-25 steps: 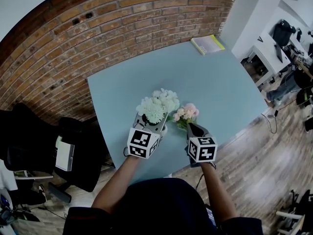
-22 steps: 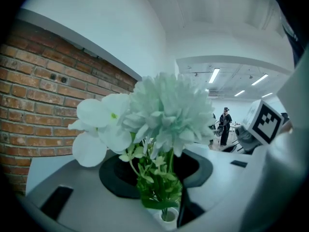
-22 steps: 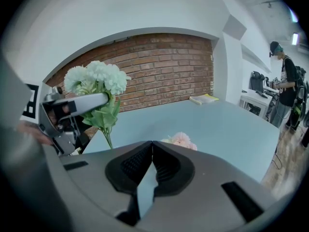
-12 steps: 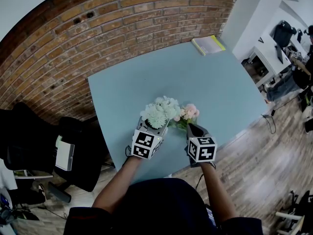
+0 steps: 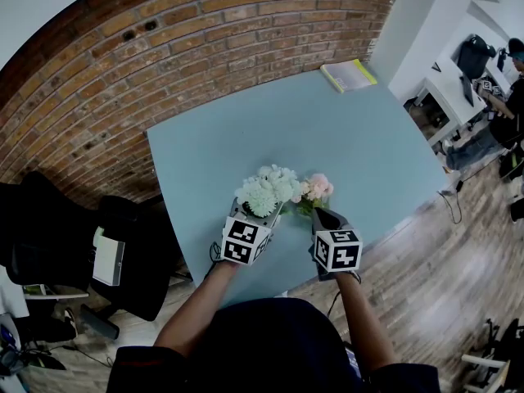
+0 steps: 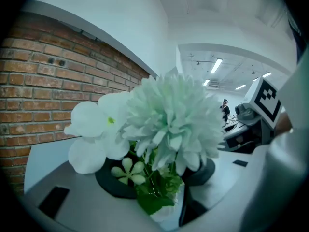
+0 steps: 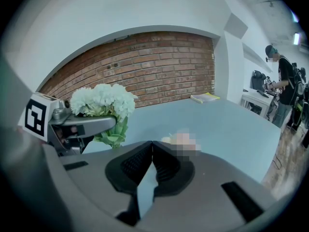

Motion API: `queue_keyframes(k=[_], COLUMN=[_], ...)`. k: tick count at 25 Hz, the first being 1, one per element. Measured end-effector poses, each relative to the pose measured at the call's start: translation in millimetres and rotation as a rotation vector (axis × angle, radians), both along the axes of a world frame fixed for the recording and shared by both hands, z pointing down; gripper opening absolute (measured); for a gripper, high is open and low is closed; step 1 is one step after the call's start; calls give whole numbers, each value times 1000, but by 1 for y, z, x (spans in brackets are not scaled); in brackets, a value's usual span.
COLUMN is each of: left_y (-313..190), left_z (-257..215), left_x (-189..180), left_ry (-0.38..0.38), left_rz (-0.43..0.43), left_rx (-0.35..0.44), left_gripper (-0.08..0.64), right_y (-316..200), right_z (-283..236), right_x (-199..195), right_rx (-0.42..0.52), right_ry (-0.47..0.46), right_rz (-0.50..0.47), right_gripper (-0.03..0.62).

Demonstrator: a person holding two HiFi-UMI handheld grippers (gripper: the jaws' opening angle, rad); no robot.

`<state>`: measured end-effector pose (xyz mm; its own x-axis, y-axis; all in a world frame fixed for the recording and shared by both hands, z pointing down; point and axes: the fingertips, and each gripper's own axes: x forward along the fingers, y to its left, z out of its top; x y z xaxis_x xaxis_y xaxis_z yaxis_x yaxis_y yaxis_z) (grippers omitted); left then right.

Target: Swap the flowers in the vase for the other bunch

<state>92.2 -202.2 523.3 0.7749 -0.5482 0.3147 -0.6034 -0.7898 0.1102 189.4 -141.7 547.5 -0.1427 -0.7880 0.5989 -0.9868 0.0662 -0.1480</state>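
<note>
A bunch of white and pale green flowers [image 5: 266,188] stands upright between the jaws of my left gripper [image 5: 258,208]. In the left gripper view its blooms [image 6: 169,120] fill the middle, and the green stems run down into what looks like a white vase mouth [image 6: 166,216]. The left gripper [image 6: 159,175] has just been opening its jaws; the pads stand a little off the stems. A pink bunch [image 5: 316,187] lies on the blue table [image 5: 368,146] just ahead of my right gripper [image 5: 321,214]. The right gripper [image 7: 152,146] is shut and empty, with the pink bunch [image 7: 169,139] past its tips.
A yellow-green book [image 5: 348,74] lies at the table's far right corner. A brick wall [image 5: 164,47] runs behind the table. Black chairs [image 5: 49,236] stand to the left. A person [image 7: 282,81] stands by white desks far right. The table's near edge is just under my grippers.
The left gripper and the white bunch have sunk, and the blooms now sit lower and closer to the pink bunch. The right gripper has stayed put.
</note>
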Motion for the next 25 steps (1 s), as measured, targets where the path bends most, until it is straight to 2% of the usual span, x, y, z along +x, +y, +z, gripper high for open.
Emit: queue_keyframes(k=[14,19,25], left_y=[-1,0,2], left_z=[1,2,0], left_x=[0,1,5], left_ry=[3,17,51], left_rz=[-12,-8,4], left_rx=[-22,-41,-67], left_gripper=[257,308,422], right_y=[2,3,3], right_z=[4,6,8], right_x=[-1,1,0], right_rx=[-8,-12,-21], right_ry=[-3,-1,-7], right_rz=[1,2,5], right_gripper=[14,12,14])
